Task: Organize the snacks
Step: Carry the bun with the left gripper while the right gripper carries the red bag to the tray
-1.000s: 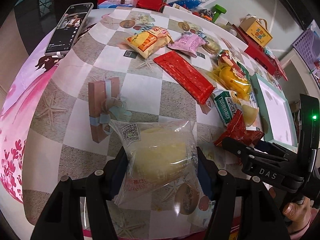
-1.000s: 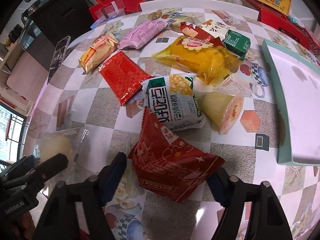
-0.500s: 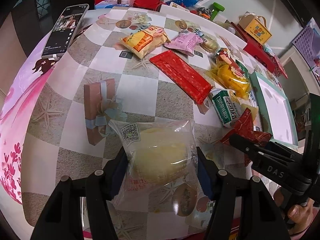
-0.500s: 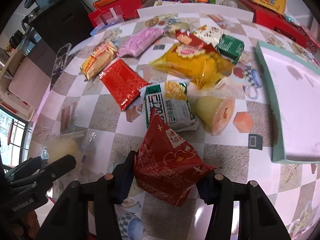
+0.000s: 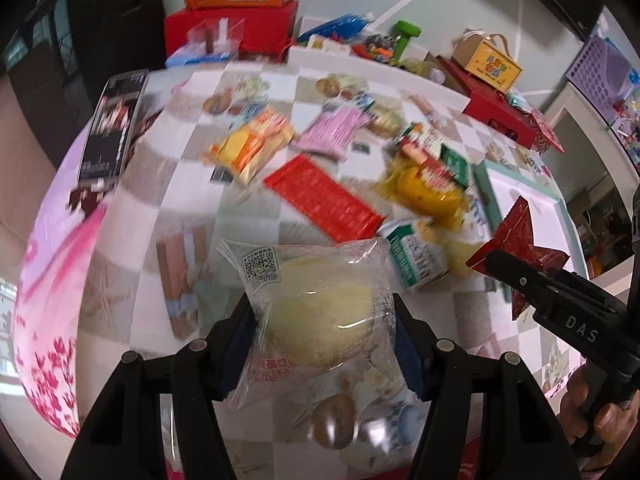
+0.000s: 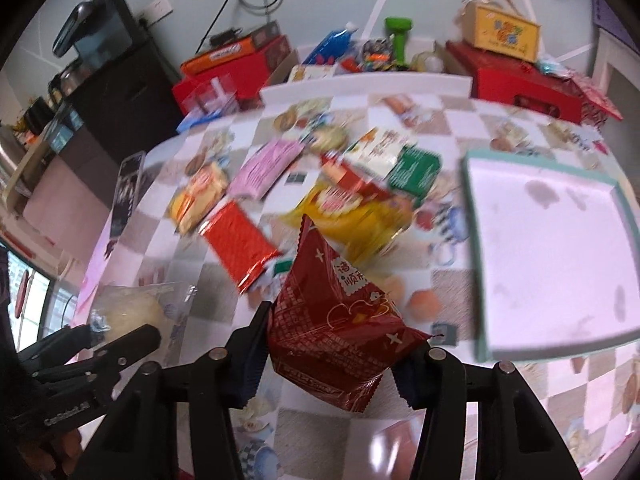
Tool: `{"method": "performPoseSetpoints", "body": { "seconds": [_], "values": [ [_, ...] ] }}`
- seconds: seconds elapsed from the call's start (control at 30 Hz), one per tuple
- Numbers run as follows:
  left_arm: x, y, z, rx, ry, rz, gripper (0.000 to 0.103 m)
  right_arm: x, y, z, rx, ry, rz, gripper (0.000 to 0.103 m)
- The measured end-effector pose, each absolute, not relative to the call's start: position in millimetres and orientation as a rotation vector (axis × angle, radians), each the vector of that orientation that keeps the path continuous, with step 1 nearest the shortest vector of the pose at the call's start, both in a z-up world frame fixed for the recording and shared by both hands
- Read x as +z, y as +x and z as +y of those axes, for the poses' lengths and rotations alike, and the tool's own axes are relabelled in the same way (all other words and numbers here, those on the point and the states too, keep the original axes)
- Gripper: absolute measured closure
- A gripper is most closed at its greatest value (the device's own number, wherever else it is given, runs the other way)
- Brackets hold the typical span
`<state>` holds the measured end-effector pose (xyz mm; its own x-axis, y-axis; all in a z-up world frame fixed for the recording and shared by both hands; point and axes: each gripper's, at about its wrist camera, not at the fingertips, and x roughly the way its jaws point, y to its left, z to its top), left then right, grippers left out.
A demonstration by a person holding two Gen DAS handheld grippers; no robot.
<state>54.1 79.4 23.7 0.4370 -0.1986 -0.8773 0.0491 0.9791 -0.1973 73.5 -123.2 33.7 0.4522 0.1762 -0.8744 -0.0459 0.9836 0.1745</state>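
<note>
- Left gripper (image 5: 324, 336): jaws are clamping a clear bread bag (image 5: 320, 312), holding it above the near tabletop (image 5: 132, 280).
- Right gripper (image 6: 328, 356): jaws are pinching a red snack pouch (image 6: 332, 320), holding it clear of the tabletop.
- Teal tray (image 6: 476, 280) is sitting at right; loose snacks are lying mid-tabletop, left of it.

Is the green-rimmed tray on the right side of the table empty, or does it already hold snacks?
Empty. The tray shows only its bare white floor with faint stains; no snack lies inside.
</note>
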Motion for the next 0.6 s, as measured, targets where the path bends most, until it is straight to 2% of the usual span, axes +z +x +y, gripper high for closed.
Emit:
{"method": "performPoseSetpoints", "body": {
  "seconds": [0.6],
  "values": [
    [87, 131, -30, -0.301, -0.103, 0.995, 0.038, 82, 120, -218, -0.101, 0.210, 0.968, 0.047]
  ]
}}
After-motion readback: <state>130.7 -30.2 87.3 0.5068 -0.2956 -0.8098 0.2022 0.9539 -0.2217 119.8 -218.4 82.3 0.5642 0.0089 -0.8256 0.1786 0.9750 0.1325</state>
